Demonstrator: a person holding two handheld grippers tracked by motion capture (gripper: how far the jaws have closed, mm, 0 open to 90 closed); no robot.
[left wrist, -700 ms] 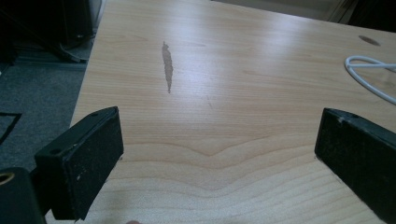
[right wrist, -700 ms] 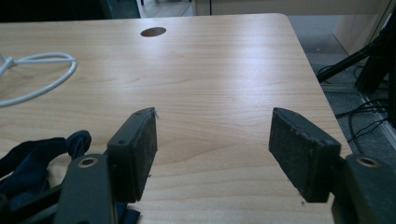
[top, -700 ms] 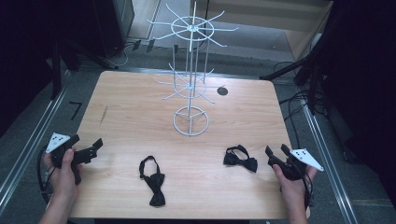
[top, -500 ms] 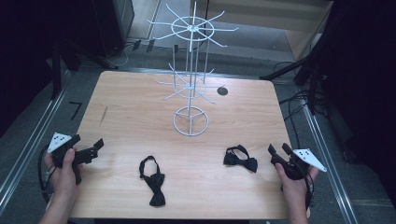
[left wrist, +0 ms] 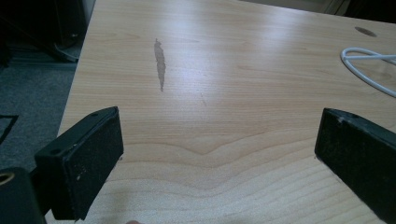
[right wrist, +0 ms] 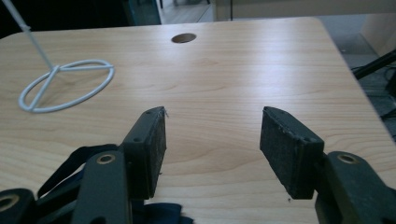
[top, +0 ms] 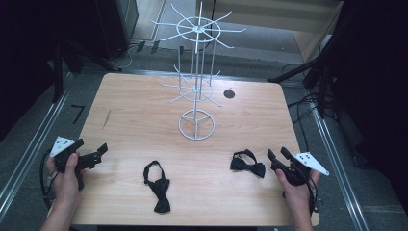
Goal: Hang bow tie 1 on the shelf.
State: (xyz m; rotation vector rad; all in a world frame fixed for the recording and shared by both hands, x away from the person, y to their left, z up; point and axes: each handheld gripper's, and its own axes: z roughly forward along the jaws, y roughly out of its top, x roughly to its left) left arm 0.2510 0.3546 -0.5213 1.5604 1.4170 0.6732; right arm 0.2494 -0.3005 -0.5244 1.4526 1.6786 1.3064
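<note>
Two black bow ties lie on the wooden table (top: 144, 120). One bow tie (top: 157, 185) sits front centre-left with its neck loop spread out. The other bow tie (top: 247, 162) lies front right, just left of my right gripper (top: 278, 155), and its strap (right wrist: 70, 165) shows low at the left in the right gripper view. My right gripper (right wrist: 212, 144) is open over bare wood, nothing between its pads. My left gripper (top: 100, 150) is held at the front left edge; its jaws (left wrist: 219, 158) stand wide open over bare table. A white wire display rack (top: 197, 86) stands at the table's middle back.
The rack's ring base (right wrist: 65, 91) rests on the table ahead and left of the right gripper. A round cable hole (top: 229, 94) sits near the far right. A grey smear (left wrist: 160, 63) marks the wood ahead of the left gripper. Dark floor and cables surround the table.
The right gripper has shifted slightly toward the right front edge, away from the right bow tie. The left gripper has stayed put.
</note>
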